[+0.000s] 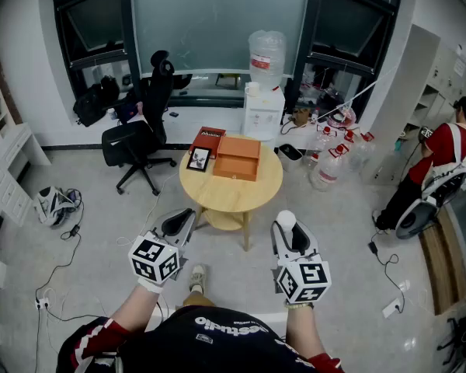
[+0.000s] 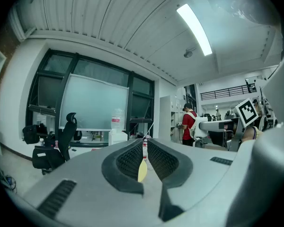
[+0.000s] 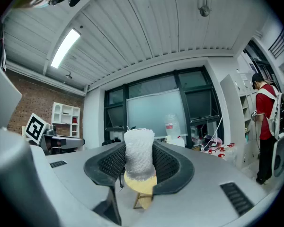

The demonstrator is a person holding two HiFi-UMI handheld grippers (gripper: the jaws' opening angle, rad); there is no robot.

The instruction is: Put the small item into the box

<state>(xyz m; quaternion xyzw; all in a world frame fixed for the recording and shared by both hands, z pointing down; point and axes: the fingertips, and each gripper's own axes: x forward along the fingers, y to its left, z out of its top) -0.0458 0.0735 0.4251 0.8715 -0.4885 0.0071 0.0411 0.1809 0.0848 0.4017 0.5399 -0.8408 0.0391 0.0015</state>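
The small item [image 3: 139, 156], a white mesh-wrapped piece, is pinched upright between the jaws of my right gripper [image 1: 292, 236], which I judge keeps it secure for the carry. My left gripper [image 2: 145, 150] hangs beside it, jaws pressed together on nothing. The orange box [image 1: 237, 158] sits well ahead on the round table [image 1: 217, 199].

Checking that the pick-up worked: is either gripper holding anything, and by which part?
The right gripper clamps a white mesh-wrapped roll by its sides, its top standing above the jaws. The left gripper holds nothing.
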